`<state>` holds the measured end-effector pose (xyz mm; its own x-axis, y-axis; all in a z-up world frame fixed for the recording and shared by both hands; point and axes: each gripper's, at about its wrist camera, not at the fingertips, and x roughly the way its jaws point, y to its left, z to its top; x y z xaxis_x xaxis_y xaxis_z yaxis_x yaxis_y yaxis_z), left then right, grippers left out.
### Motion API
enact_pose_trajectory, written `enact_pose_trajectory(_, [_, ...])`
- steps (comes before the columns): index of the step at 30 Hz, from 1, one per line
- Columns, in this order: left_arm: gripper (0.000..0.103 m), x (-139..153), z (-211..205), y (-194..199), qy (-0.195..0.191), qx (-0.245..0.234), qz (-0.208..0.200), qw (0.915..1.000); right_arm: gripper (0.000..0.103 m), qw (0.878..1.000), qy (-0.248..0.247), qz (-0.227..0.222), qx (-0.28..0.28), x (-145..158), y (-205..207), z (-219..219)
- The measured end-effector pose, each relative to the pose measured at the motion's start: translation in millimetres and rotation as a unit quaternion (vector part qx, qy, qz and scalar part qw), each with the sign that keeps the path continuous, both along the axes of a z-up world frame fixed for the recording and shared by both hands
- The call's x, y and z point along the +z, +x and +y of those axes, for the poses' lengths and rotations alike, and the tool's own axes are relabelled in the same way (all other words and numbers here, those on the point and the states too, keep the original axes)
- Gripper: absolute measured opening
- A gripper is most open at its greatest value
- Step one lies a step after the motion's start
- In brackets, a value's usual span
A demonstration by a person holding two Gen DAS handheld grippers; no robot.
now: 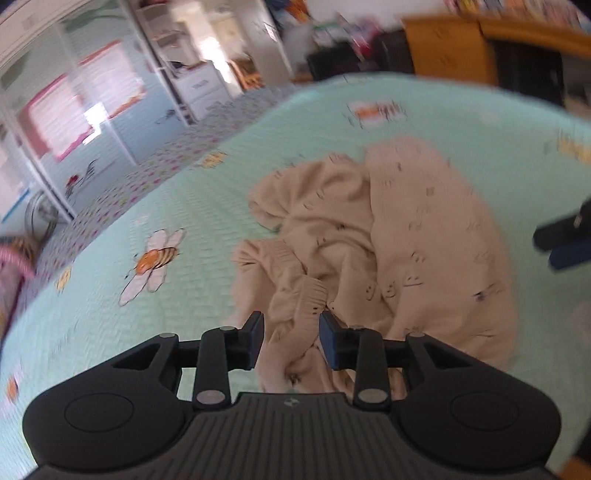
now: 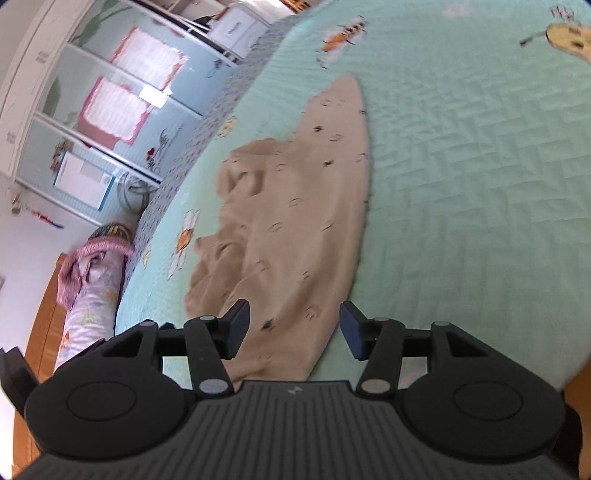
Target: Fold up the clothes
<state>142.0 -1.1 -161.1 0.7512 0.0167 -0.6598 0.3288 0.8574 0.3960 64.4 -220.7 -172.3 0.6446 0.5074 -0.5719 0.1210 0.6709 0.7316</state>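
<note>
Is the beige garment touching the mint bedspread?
Touching. The right wrist view shows the beige garment lying flat on the mint bedspread, no gap.

A rumpled beige garment [image 1: 388, 236] lies on the mint quilted bed [image 1: 192, 206].

The shelves [image 1: 517, 14] behind the bed blur beyond reading. The beige garment's [image 1: 369, 240] near edge hides under the left gripper [image 1: 291, 334]. The other gripper [image 1: 565, 236] is cut off at the frame's edge.

I am working in a home bedroom: a bed [image 1: 461, 110] under a mint quilted bedspread [image 2: 461, 184] printed with bees, sliding wardrobe doors [image 2: 122, 110] along its far edge, wooden furniture [image 1: 450, 48] beyond.
</note>
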Motion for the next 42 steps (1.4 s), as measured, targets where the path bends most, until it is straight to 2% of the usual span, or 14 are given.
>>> enact_pose_trajectory(6, [0.035, -31, -1, 37, 0.002, -0.007, 0.074, 0.9973, 0.056, 0.999, 0.029, 0.032, -0.030, -36, 52, -18])
enact_pose_trajectory(8, [0.020, -39, 2, 45, -0.018, 0.013, 0.091, 0.9956, 0.054, 0.998, 0.048, 0.033, -0.031, -44, 65, -17])
enact_pose_trajectory(9, [0.018, -38, 8, 44, -0.040, 0.033, 0.086, 0.9949, 0.036, 0.998, 0.055, 0.033, -0.029, -47, 71, -15])
enact_pose_trajectory(10, [0.014, -33, 18, 42, -0.071, 0.054, 0.078, 0.9930, 0.001, 0.998, 0.051, 0.035, -0.024, -48, 74, -14])
enact_pose_trajectory(13, [0.008, -4, 64, 16, -0.182, 0.125, 0.039, 0.9746, 0.001, 0.998, 0.034, 0.020, -0.043, -36, 62, -29])
enact_pose_trajectory(16, [0.008, 27, 110, -38, -0.245, 0.161, -0.006, 0.9560, 0.001, 0.996, 0.009, -0.031, -0.087, -9, 23, -68])
enact_pose_trajectory(18, [0.009, 34, 124, -77, -0.261, 0.161, -0.012, 0.9519, 0.001, 0.992, -0.017, -0.046, -0.113, 1, -4, -95])
enact_pose_trajectory(22, [0.013, 7, 129, -131, -0.250, 0.152, 0.035, 0.9555, 0.006, 0.987, -0.081, -0.002, -0.138, 6, -44, -120])
enact_pose_trajectory(24, [0.013, -10, 130, -148, -0.259, 0.158, 0.052, 0.9514, 0.006, 0.985, -0.114, -0.040, -0.126, 24, -62, -103])
enact_pose_trajectory(27, [0.013, -18, 130, -160, -0.279, 0.151, 0.058, 0.9464, 0.015, 0.976, -0.162, -0.126, -0.076, 61, -73, -52])
enact_pose_trajectory(30, [0.013, -16, 130, -164, -0.286, 0.144, 0.048, 0.9462, 0.021, 0.971, -0.158, -0.176, 0.046, 83, -57, 13])
enact_pose_trajectory(32, [0.013, -15, 143, -161, -0.318, 0.160, 0.045, 0.9333, 0.021, 0.974, -0.114, -0.160, 0.111, 79, -28, 48])
enact_pose_trajectory(36, [0.013, -23, 175, -150, -0.429, 0.194, 0.068, 0.8795, 0.022, 0.985, -0.025, -0.053, 0.165, 39, 53, 101])
enact_pose_trajectory(42, [0.033, -48, 179, -127, -0.510, 0.188, 0.117, 0.8311, 0.022, 0.983, -0.034, 0.014, 0.182, 3, 113, 150])
